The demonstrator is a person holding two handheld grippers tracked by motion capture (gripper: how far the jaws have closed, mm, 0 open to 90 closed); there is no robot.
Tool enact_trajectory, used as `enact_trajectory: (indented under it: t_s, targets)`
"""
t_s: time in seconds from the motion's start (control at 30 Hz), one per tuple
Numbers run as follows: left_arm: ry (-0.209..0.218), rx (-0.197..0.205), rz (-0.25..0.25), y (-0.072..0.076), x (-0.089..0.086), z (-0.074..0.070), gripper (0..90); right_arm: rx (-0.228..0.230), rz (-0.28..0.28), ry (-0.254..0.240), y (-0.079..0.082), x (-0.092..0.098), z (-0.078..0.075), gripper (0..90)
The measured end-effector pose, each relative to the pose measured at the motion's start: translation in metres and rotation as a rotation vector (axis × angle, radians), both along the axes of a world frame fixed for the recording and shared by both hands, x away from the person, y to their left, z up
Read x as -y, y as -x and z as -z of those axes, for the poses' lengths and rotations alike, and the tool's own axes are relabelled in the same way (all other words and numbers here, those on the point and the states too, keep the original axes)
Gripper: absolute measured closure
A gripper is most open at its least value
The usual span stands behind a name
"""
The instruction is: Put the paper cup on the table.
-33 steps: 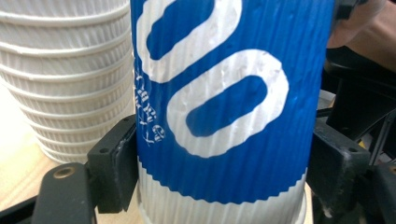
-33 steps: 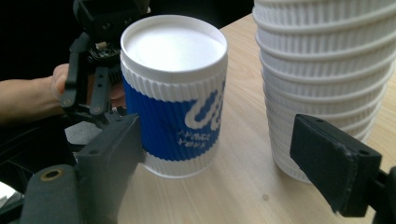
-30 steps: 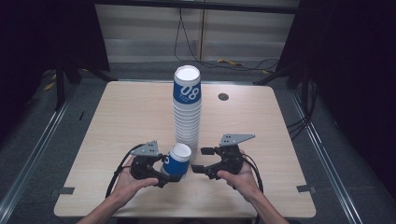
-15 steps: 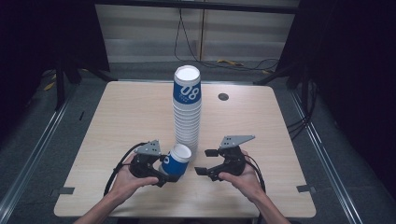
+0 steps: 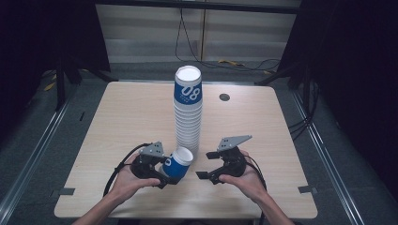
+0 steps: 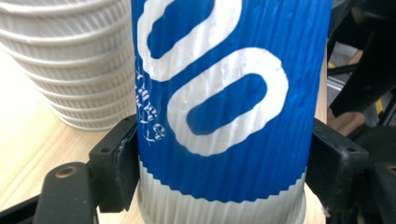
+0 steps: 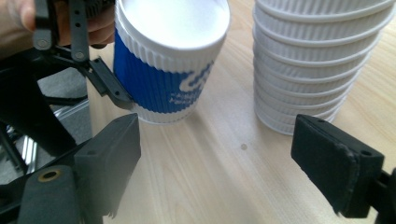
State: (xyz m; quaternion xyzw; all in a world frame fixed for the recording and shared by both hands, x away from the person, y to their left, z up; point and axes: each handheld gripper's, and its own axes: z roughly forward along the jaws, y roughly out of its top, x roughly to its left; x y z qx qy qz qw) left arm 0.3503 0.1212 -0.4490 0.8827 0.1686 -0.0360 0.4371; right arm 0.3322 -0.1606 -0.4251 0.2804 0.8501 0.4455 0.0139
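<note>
While clamped in the left gripper (image 5: 165, 174), tilted just beside the cup stack (image 5: 187, 112): a blue paper cup (image 5: 179, 163). Light, thin-walled, easily crushed; best held low on the ribbed sleeve. Right gripper (image 5: 212, 163) spread wide, empty, nearby over the table (image 5: 117, 117).

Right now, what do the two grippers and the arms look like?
Both grippers, left gripper and right gripper, are black linkage frames with blocky black jaws and brass-coloured pivot pins. Each carries a grey three-cornered plate on top and trails a black cable. The forearms are bare, no sleeves in sight.
</note>
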Motion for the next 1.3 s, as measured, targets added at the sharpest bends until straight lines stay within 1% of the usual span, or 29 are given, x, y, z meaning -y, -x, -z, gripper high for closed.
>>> enact_trajectory:
  t_s: [0.03, 0.07, 0.1, 0.13, 0.17, 0.23, 0.27, 0.3, 0.37, 0.43, 0.47, 0.5, 0.53, 0.6, 0.63, 0.7, 0.8, 0.83, 0.87, 0.9, 0.93, 1.0, 1.07, 1.1, 1.2, 1.27, 1.3]
  targets:
    - [-0.010, 0.004, 0.002, -0.001, 0.000, 0.000, 22.8, -0.008, -0.008, 0.000, -0.001, 0.000, 0.000, 16.3]
    - [-0.013, 0.005, 0.003, -0.001, 0.001, 0.001, 22.9, -0.006, -0.009, 0.010, -0.001, -0.001, 0.000, 16.3]
    - [-0.031, 0.009, 0.007, -0.001, 0.002, 0.000, 22.9, -0.007, -0.018, 0.013, -0.002, -0.002, 0.000, 16.2]
    - [-0.028, 0.029, 0.009, -0.001, 0.002, 0.001, 22.9, -0.012, -0.025, 0.015, -0.002, -0.002, 0.001, 15.9]
    - [-0.022, 0.025, 0.010, -0.001, 0.002, 0.001, 22.8, -0.013, -0.034, 0.039, -0.003, -0.004, 0.000, 17.2]
    - [-0.025, 0.018, 0.006, -0.003, 0.004, 0.001, 22.8, -0.033, -0.043, 0.054, -0.005, -0.004, -0.001, 24.0]
    - [-0.031, 0.020, 0.005, -0.004, 0.004, 0.002, 22.8, -0.032, -0.040, 0.060, -0.005, -0.005, -0.001, 23.2]
    - [-0.032, 0.014, 0.005, -0.004, 0.004, 0.002, 22.8, -0.033, -0.042, 0.064, -0.005, -0.005, -0.001, 22.3]
    - [-0.052, 0.016, 0.006, -0.003, 0.005, 0.002, 22.7, -0.035, -0.054, 0.063, -0.005, -0.005, -0.001, 21.7]
    - [-0.101, 0.013, 0.030, -0.002, 0.006, 0.000, 22.7, -0.032, -0.063, 0.076, -0.005, -0.005, 0.000, 21.4]
    - [-0.109, 0.024, 0.030, -0.002, 0.007, 0.000, 22.6, -0.029, -0.068, 0.082, -0.005, -0.006, 0.000, 20.6]
    - [-0.126, 0.039, 0.035, -0.001, 0.008, -0.002, 22.7, -0.030, -0.074, 0.087, -0.004, -0.007, 0.000, 20.3]
    - [-0.125, 0.035, 0.038, 0.000, 0.010, -0.002, 22.7, -0.026, -0.078, 0.096, -0.003, -0.008, -0.001, 19.7]
    - [-0.148, 0.032, 0.054, 0.002, 0.012, -0.004, 22.7, -0.024, -0.094, 0.108, -0.002, -0.010, -0.001, 17.6]
    - [-0.151, 0.042, 0.070, 0.003, 0.015, -0.004, 22.7, -0.020, -0.102, 0.122, -0.001, -0.012, 0.000, 17.6]
    - [-0.177, 0.058, 0.074, 0.005, 0.018, -0.005, 22.7, -0.025, -0.130, 0.138, 0.000, -0.014, 0.001, 17.6]
    - [-0.194, 0.073, 0.088, 0.005, 0.020, -0.008, 22.7, -0.032, -0.160, 0.163, -0.001, -0.017, 0.003, 16.8]
    - [-0.207, 0.065, 0.094, 0.005, 0.021, -0.009, 22.7, -0.033, -0.164, 0.183, -0.001, -0.018, 0.003, 16.8]
    - [-0.208, 0.062, 0.115, 0.004, 0.022, -0.009, 22.6, -0.031, -0.173, 0.198, 0.000, -0.020, 0.003, 17.1]
    - [-0.225, 0.045, 0.129, 0.004, 0.022, -0.008, 22.5, -0.021, -0.183, 0.212, -0.001, -0.020, 0.002, 17.9]
    - [-0.240, 0.055, 0.134, 0.004, 0.023, -0.008, 22.4, -0.024, -0.186, 0.215, -0.001, -0.021, 0.002, 18.5]
    - [-0.254, 0.051, 0.145, 0.003, 0.023, -0.007, 22.5, -0.013, -0.191, 0.240, 0.000, -0.023, 0.000, 18.8]
    - [-0.266, 0.050, 0.148, 0.002, 0.024, -0.007, 22.5, -0.020, -0.197, 0.249, 0.000, -0.025, 0.000, 18.7]
    - [-0.273, 0.053, 0.152, 0.002, 0.025, -0.007, 22.5, -0.015, -0.202, 0.257, -0.001, -0.026, 0.000, 18.2]
    - [-0.303, 0.069, 0.160, 0.002, 0.031, -0.008, 22.5, -0.024, -0.205, 0.257, -0.003, -0.029, 0.002, 15.6]
    - [-0.311, 0.080, 0.169, 0.002, 0.034, -0.011, 22.5, -0.030, -0.207, 0.270, -0.004, -0.030, 0.003, 15.9]
    - [-0.313, 0.079, 0.173, 0.003, 0.035, -0.012, 22.5, -0.031, -0.212, 0.270, -0.004, -0.030, 0.003, 16.0]
